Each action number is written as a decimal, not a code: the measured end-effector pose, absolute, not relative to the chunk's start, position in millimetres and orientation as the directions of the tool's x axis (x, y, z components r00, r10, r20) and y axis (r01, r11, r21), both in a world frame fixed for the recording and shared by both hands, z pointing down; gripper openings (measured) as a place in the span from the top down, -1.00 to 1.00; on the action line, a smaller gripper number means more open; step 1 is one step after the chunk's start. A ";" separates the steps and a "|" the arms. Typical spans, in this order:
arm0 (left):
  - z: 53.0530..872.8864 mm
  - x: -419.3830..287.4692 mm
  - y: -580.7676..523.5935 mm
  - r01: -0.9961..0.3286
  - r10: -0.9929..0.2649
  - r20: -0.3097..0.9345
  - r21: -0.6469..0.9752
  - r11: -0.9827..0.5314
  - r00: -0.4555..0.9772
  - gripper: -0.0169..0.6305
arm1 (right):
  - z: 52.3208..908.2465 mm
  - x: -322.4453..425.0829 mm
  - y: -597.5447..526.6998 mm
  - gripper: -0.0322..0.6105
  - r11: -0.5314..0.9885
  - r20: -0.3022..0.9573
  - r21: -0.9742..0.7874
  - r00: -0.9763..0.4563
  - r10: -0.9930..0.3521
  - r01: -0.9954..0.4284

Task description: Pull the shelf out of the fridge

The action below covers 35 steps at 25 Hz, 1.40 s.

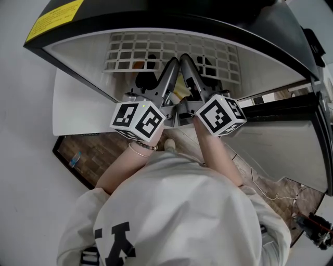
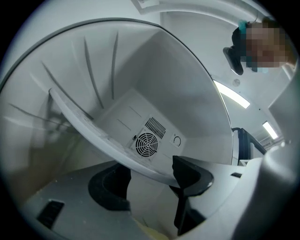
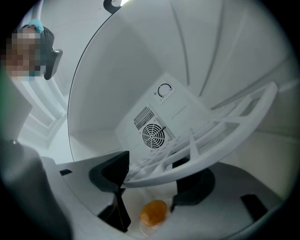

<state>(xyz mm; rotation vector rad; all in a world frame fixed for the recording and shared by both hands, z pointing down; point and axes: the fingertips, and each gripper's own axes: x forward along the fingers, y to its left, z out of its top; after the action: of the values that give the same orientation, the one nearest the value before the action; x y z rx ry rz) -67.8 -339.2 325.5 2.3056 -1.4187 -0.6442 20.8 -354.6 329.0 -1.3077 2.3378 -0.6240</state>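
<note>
The white grid shelf (image 1: 130, 52) lies inside the open fridge, and its front rim crosses both gripper views at a slant (image 2: 93, 124) (image 3: 225, 136). Both grippers reach into the fridge side by side at that rim. My left gripper (image 1: 160, 72) (image 2: 150, 183) stands wide open with the rim running between its jaws, one jaw under the shelf and one over it. My right gripper (image 1: 196, 65) (image 3: 154, 180) is also wide open astride the rim; its left fingertip (image 3: 119, 171) just meets the edge. I see no pad pressing flat on the shelf.
An orange item (image 3: 152, 212) lies on the fridge floor under the shelf. A round fan vent (image 2: 146, 144) (image 3: 153, 136) sits on the back wall. The fridge's black top (image 1: 156, 13) overhangs, and the open door (image 1: 281, 140) stands at the right. Wooden floor lies below.
</note>
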 end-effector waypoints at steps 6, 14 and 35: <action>324.4 -69.0 -348.1 -0.739 -0.910 -0.178 0.536 -0.409 0.375 0.10 | 329.4 21.0 -357.9 0.00 0.474 -0.113 -0.563 -0.505 -0.856 -0.677; 325.1 -68.9 -355.4 -0.735 -0.909 -0.148 0.545 -0.403 0.389 0.03 | 329.2 22.6 -365.0 0.00 0.462 -0.122 -0.599 -0.496 -0.860 -0.654; 325.4 -66.3 -359.7 -0.725 -0.888 -0.130 0.532 -0.438 0.441 0.03 | 330.1 24.2 -365.9 0.13 0.405 -0.116 -0.634 -0.437 -0.892 -0.658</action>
<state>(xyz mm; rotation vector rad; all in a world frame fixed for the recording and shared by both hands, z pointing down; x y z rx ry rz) -66.3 -359.7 325.4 2.2981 -1.3645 -0.5578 24.2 -365.9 330.1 -1.3240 2.2254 -0.7130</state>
